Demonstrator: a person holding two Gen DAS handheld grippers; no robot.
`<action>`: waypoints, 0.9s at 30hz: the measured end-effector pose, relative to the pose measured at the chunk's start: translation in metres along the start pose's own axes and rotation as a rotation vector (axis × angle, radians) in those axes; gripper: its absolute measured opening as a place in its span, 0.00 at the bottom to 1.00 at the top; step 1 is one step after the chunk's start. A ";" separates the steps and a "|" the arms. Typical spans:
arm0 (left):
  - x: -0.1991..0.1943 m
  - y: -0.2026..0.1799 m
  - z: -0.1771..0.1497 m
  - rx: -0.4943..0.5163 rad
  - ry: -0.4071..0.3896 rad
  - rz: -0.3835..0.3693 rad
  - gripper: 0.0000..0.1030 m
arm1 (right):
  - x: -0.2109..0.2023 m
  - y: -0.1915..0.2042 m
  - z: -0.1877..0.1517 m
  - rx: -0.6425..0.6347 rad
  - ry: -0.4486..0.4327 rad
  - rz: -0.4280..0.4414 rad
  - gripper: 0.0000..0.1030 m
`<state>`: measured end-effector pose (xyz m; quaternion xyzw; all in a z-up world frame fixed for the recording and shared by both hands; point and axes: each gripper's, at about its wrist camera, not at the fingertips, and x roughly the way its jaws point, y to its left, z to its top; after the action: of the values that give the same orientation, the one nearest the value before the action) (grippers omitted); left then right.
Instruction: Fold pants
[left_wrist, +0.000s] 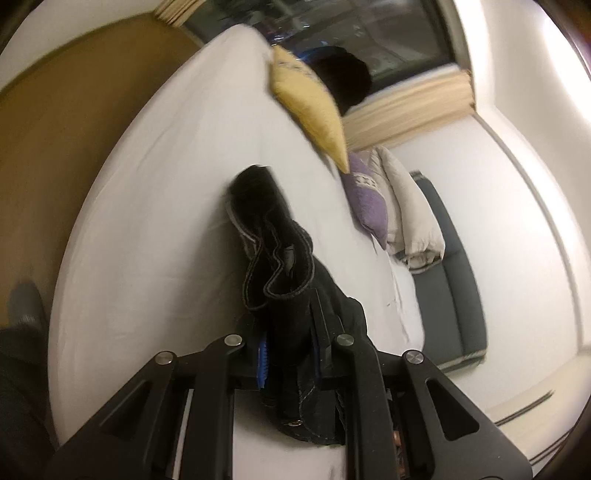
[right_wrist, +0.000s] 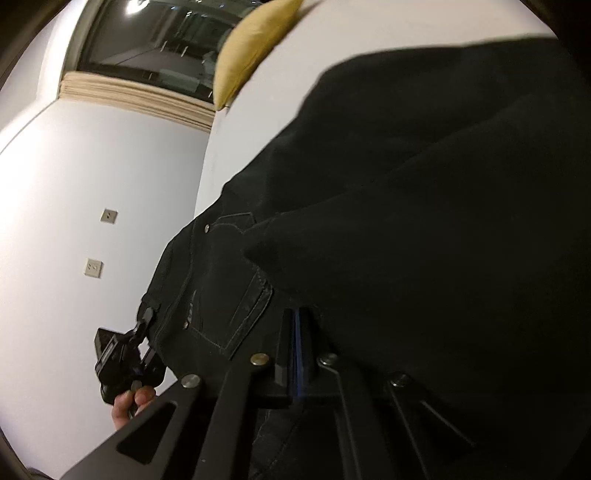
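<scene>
We are gripping the black pants (left_wrist: 284, 266) over the white bed (left_wrist: 155, 206), the left gripper (left_wrist: 291, 354) pinching the waistband in its fingers and the right gripper (right_wrist: 299, 354) clamping its narrowed fingers on dark fabric, near a yellow pillow (left_wrist: 310, 107).
</scene>
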<state>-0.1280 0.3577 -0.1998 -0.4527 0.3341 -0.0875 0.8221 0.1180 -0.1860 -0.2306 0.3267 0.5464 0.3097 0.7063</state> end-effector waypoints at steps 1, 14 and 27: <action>0.000 -0.012 0.000 0.033 -0.003 0.004 0.14 | 0.001 0.000 0.000 -0.004 0.000 -0.003 0.00; 0.023 -0.151 -0.013 0.317 0.031 -0.036 0.14 | 0.005 -0.014 -0.007 -0.003 -0.040 0.083 0.00; 0.157 -0.309 -0.140 0.680 0.336 -0.063 0.14 | -0.156 -0.070 0.004 0.164 -0.280 0.420 0.81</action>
<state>-0.0476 0.0145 -0.0770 -0.1436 0.4021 -0.2915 0.8560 0.0949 -0.3518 -0.1965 0.5288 0.3869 0.3561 0.6663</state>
